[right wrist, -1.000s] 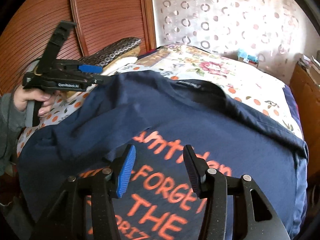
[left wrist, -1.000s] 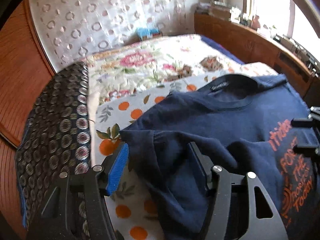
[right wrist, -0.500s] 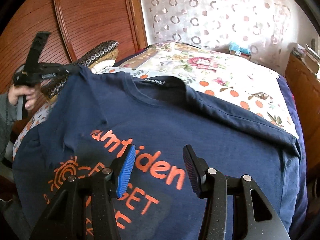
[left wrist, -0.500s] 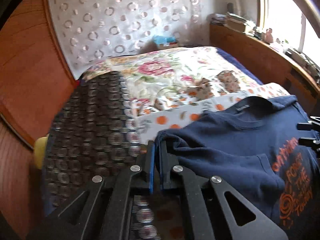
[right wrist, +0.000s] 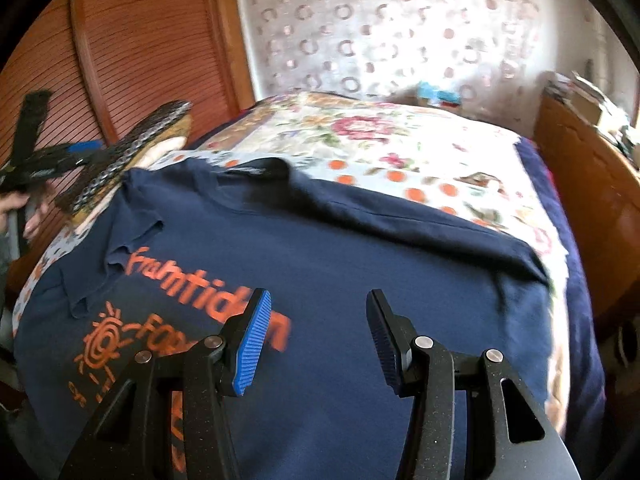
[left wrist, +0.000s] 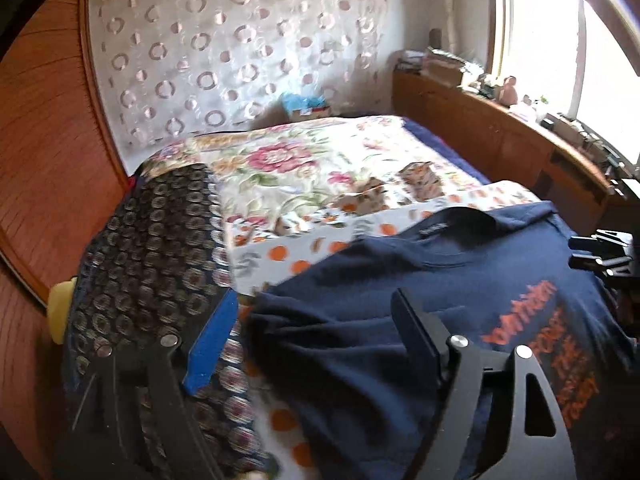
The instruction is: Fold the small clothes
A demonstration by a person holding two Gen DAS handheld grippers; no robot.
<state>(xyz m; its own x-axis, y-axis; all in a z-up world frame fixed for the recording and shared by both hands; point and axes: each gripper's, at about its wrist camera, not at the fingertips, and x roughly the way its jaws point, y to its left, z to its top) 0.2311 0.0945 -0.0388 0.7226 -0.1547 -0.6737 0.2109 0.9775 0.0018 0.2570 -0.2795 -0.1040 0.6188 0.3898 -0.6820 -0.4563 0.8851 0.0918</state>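
Note:
A navy T-shirt (left wrist: 360,272) with orange print lies spread face up on the bed, collar toward the far side. Its left sleeve (right wrist: 132,248) lies folded in over the chest. My left gripper (left wrist: 316,300) hovers over that sleeve, and its jaws are opening wide. The cloth lies below and between them, and the pads do not press on it. In the right wrist view the left gripper (right wrist: 40,160) shows at the far left in a hand. My right gripper (right wrist: 318,298) stands open above the middle of the shirt (right wrist: 340,248) with nothing between its fingers.
A dark ring-patterned pillow (left wrist: 152,260) lies left of the shirt, against the wooden wardrobe doors (right wrist: 140,60). The floral bedspread (left wrist: 300,160) stretches beyond the collar. A cluttered wooden shelf (left wrist: 500,140) under the window lines the right side.
The left gripper shut on the shirt's sleeve edge, then opened and let it go. The sleeve now lies over the chest. The right gripper shifted to the right across the shirt.

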